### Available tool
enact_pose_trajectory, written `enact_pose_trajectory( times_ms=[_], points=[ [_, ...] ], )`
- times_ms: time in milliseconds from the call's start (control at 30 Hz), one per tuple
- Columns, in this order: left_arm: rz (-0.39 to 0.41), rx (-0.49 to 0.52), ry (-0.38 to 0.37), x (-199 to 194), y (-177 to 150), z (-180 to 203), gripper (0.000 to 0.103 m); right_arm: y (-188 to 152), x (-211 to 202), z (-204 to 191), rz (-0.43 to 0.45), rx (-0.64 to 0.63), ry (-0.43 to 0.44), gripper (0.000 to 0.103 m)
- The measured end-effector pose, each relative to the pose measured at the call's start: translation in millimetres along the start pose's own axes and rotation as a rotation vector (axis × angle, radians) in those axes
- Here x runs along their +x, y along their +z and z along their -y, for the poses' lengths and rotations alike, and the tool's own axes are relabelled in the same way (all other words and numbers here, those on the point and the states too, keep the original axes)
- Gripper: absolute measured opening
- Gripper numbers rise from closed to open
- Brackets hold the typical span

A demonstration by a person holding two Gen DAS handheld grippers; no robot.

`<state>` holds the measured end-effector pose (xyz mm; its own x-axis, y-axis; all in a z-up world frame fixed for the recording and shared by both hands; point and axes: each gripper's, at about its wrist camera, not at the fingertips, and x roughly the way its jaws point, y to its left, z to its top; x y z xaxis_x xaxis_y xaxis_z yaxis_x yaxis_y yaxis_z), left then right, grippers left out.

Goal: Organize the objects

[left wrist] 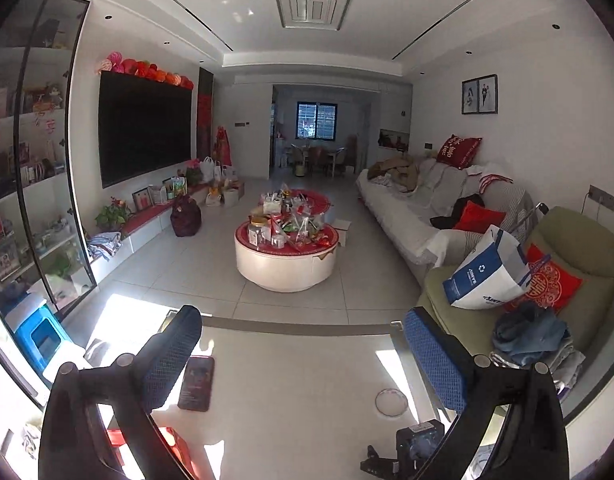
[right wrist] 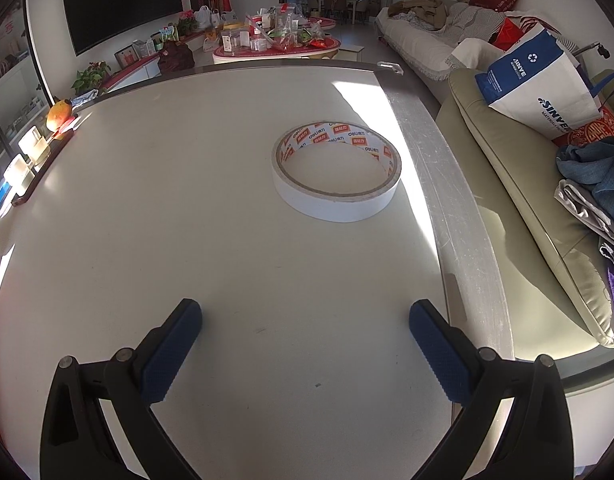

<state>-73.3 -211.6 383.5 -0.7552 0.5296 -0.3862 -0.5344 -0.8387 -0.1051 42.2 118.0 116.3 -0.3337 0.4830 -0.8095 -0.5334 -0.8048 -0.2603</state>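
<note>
right gripper (right wrist: 305,322) spread wide, nothing between the blue pads (right wrist: 169,354), hovering low over the white table (right wrist: 187,208) with the tape roll (right wrist: 335,171) straight ahead and slightly right of the centre line; flat on its side, hole upward, near the table's right edge, apart from the fingers. left gripper (left wrist: 301,330) likewise wide and empty, held higher, aimed out over the room; from there the tape roll (left wrist: 391,402) a small ring below and between the fingers, a dark red case (left wrist: 196,383) lying left of the tape roll, a black device (left wrist: 417,446) nearer than the tape roll at the bottom of view

likely step: reaching for the tape roll. best done by easing forward and a touch right until the wall of the ring sits between the pads, one finger inside the hole and one outside, or straddling the full ring if the span allows; then closing gently, since a thin cardboard core can flex. worth keeping clear of the table's right edge to avoid nudging the tape roll off

readable: "deli" repeated in red on the inner core with chinese characters too small to read; on the blue-and-white bag (right wrist: 541,80) right of the tape roll, "sinye"
</note>
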Motion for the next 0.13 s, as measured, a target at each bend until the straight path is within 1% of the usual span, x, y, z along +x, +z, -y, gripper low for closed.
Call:
enact_pose_trajectory(
  times_ms=[33, 67, 133],
  points=[
    [-0.001, -0.022, -0.027, -0.3, -2.7, -4.2, 0.103, -0.1, 0.0, 0.0, 0.0, 0.0, 0.0, 0.103],
    [-0.011, -0.046, -0.037, 1.6, -6.2, -8.6, 0.103, -0.1, 0.0, 0.0, 0.0, 0.0, 0.0, 0.103],
    [-0.044, -0.064, 0.015, 7.6, -15.8, -11.6, 0.103, -0.1, 0.0, 0.0, 0.0, 0.0, 0.0, 0.103]
  ],
)
